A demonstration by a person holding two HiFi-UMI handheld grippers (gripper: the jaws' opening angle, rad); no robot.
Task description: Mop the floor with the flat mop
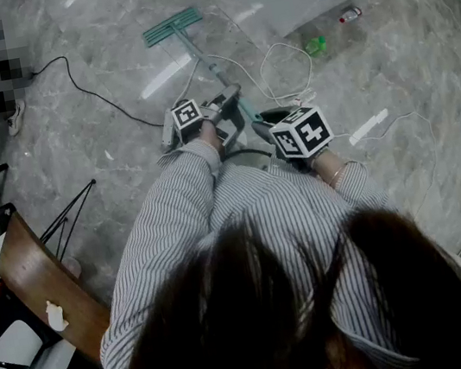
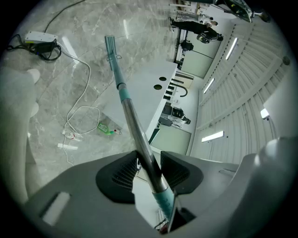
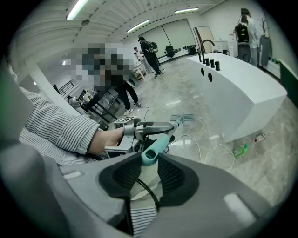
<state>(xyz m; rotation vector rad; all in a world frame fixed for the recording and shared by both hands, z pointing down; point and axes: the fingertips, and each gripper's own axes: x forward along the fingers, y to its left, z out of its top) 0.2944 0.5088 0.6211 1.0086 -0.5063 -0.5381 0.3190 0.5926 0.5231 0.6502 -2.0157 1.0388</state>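
Grey marble floor (image 1: pixel 99 131) lies ahead; my left tongs (image 2: pixel 148 168) pinch the teal-headed flat mop (image 1: pixel 172 26) mid-pole, right tongs (image 3: pixel 150 162) pinch its teal end, for two-point steering.

Overhead, two low close views, shared mop (image 1: pixel 172 26)

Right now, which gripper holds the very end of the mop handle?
The right gripper: its jaws clamp the teal open end of the silver metal mop handle. The left gripper clamps farther down, toward the flat teal mop head.
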